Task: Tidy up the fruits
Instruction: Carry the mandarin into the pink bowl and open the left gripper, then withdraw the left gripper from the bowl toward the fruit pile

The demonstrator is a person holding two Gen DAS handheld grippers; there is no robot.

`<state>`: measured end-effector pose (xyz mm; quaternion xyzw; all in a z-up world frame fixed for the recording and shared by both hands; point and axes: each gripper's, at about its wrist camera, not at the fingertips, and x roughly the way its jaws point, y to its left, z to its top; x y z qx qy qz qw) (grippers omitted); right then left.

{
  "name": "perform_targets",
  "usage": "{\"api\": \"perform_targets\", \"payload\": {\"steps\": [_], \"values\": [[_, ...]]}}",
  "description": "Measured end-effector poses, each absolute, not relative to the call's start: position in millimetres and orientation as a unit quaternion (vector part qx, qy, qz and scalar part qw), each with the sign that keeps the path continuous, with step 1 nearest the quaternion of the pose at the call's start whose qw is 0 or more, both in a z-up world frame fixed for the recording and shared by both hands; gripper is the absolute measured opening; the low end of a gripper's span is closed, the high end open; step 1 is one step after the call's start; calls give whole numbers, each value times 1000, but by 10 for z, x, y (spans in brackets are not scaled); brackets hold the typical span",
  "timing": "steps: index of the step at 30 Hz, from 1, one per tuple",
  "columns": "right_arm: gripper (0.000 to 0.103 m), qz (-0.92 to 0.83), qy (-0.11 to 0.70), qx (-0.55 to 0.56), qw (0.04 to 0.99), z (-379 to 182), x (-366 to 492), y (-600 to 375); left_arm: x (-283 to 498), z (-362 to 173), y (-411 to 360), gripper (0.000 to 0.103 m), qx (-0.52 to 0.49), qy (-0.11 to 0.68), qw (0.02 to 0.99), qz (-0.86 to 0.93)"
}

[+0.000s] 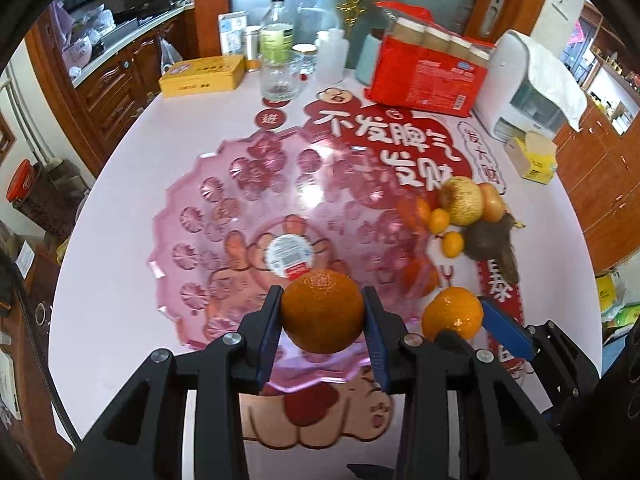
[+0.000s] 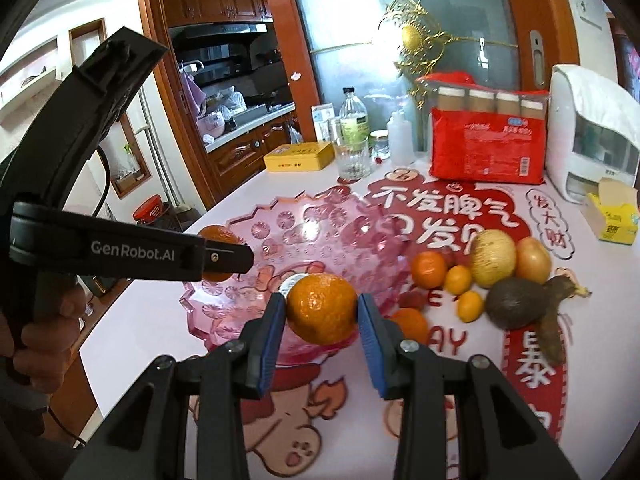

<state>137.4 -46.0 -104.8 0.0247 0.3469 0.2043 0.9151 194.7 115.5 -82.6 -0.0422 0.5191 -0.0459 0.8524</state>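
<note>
- Left gripper (image 1: 323, 314): clamped on a dark orange (image 1: 322, 311), held over the near rim of the pink bowl (image 1: 200, 216).
- Right gripper (image 2: 322, 310): clamped on a bright orange (image 2: 322, 308) at the bowl's near edge.
- Right view only: hand (image 2: 48, 336) on the left tool's handle.
- Both views: loose fruit pile (image 2: 496, 276) right of the bowl.

- "GenRobot.AI" in white on the black left gripper (image 2: 218, 258), left of the fingers.
- "不发脾气" in white on the red mat (image 2: 448, 204) covering the surface, beyond the fingers.
</note>
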Motion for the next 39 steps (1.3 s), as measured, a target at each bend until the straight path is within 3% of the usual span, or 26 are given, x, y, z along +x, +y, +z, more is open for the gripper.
{"api": "perform_targets", "payload": {"steps": [16, 19, 21, 29, 39], "values": [[37, 195, 401, 31, 894, -1367, 1509, -77, 2093, -1308, 1521, 38, -53, 556, 828, -50], [38, 191, 404, 29, 894, -1380, 1521, -61, 2091, -1302, 1518, 46, -51, 553, 830, -55], [39, 192, 405, 26, 894, -1376, 1530, -46, 2068, -1262, 1516, 62, -48, 544, 836, -56], [40, 190, 388, 29, 901, -1250, 1443, -84, 1928, -1114, 1531, 68, -60, 527, 845, -64], [65, 164, 391, 47, 904, -1152, 1216, -307, 1596, -1026, 1396, 75, -51, 521, 850, -66]]}}
